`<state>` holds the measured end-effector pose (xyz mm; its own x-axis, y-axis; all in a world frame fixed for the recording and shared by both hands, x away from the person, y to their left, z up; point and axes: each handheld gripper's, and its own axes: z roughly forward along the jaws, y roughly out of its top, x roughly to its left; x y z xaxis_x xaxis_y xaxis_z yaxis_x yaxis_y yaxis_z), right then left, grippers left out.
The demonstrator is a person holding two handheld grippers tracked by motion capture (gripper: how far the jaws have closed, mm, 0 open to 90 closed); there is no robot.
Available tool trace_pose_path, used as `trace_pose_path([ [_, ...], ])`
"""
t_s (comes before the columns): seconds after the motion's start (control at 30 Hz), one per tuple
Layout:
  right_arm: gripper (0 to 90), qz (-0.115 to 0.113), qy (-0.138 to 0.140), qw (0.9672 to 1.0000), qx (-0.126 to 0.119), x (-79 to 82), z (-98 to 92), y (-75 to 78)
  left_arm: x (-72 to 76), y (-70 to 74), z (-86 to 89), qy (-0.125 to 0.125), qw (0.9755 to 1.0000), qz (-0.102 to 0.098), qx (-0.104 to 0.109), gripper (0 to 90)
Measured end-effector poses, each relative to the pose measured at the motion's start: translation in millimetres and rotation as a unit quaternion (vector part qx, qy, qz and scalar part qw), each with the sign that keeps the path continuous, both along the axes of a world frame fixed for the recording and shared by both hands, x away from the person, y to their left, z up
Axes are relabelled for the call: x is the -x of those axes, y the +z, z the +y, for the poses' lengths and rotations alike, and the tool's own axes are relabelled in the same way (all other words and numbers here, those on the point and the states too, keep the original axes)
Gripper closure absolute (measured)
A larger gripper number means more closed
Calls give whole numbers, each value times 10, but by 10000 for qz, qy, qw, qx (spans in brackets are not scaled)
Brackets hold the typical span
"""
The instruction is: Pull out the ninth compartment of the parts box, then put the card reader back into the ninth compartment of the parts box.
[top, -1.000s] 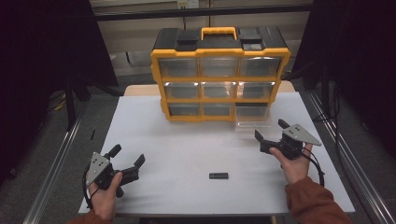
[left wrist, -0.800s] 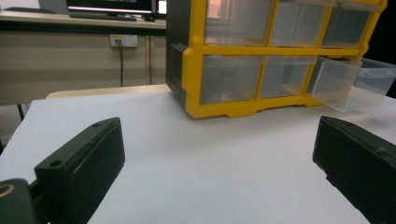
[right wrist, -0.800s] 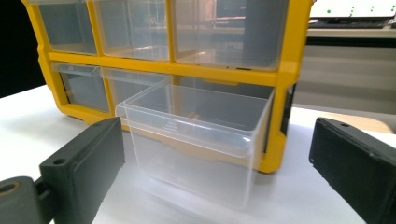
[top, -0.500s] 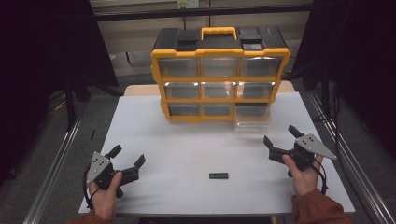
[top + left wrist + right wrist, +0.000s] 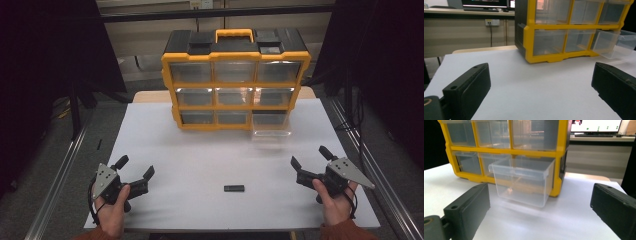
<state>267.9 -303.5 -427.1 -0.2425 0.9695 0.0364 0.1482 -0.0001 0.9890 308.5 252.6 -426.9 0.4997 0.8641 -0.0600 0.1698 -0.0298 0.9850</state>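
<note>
Yellow organizer [image 5: 235, 107] has its clear bottom-right drawer [image 5: 270, 125] pulled out; my left gripper [image 5: 135, 172] and right gripper [image 5: 310, 164] rest wide apart, both jaws spread, empty

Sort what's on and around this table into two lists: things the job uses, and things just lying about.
In use:
- organizer, yellow and black
- clear drawer, bottom right, pulled out
- small black part on the table between both tongs
- left tongs, open
- right tongs, open

Lying about:
- monitor on the desk behind
- wall socket
</note>
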Motion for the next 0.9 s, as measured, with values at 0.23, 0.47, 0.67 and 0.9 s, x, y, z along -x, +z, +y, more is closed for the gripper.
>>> trace_pose_path([
  [0.23, 13, 60, -85, 9999, -25, 115, -64, -27, 37, 13, 13, -13, 10000, -43, 41, 23],
  [0.47, 15, 113, -52, 9999, -6, 77, -63, -39, 5, 1, -9, 2, 10000, -21, 22, 23],
  [0.67, 14, 130, 111, 9999, -14, 29, -43, -31, -7, -8, -15, -69, 10000, 11, 25, 23],
  [0.9, 26, 327, 457, 9984, -2, -4, 0, -46, -8, -8, -12, -100, 9999, 42, 59, 23],
])
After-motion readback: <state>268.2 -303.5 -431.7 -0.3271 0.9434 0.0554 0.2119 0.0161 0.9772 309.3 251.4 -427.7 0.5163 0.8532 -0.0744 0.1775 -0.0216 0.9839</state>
